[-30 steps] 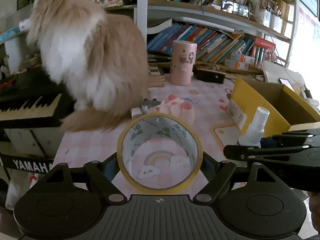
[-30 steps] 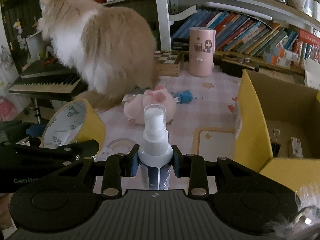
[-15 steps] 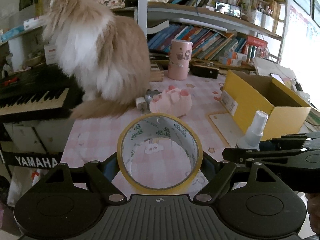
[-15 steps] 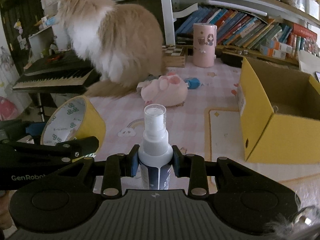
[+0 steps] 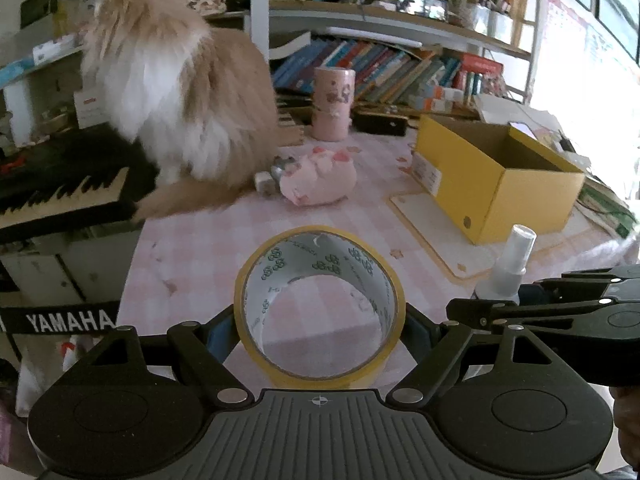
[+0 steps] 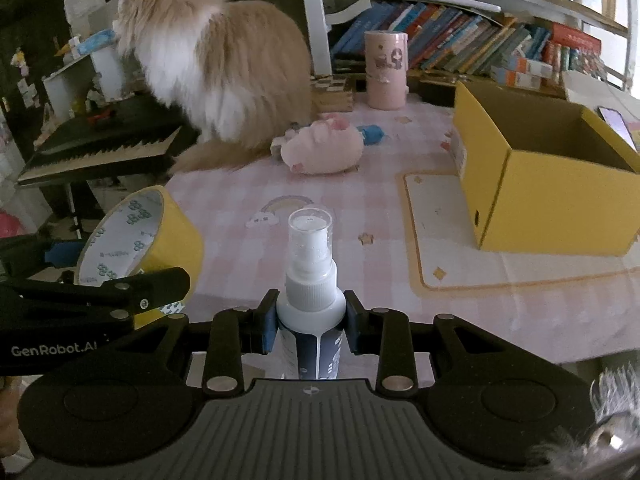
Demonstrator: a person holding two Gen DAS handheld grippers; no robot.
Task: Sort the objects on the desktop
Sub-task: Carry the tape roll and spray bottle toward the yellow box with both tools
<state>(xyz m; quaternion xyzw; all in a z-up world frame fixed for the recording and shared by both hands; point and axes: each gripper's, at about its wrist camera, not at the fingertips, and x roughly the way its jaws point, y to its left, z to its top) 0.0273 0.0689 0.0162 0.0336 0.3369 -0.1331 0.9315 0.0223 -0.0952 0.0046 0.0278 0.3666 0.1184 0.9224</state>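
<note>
Fluffy cat [image 5: 180, 92] beside a keyboard [image 5: 60, 196], bookshelf [image 6: 460, 44] behind, on the pink checked tablecloth [image 6: 360, 208].

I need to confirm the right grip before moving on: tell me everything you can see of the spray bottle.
The spray bottle is small, with a clear plastic cap over a white pump head, a ribbed white collar and a dark navy label with a white stripe on its body. It stands upright, clamped just below the collar between the blue pads of the right gripper, clear above the pink checked tablecloth. Only the pads touch it. Its bottom is hidden behind the gripper body. The left view shows its cap and shoulder.
</note>
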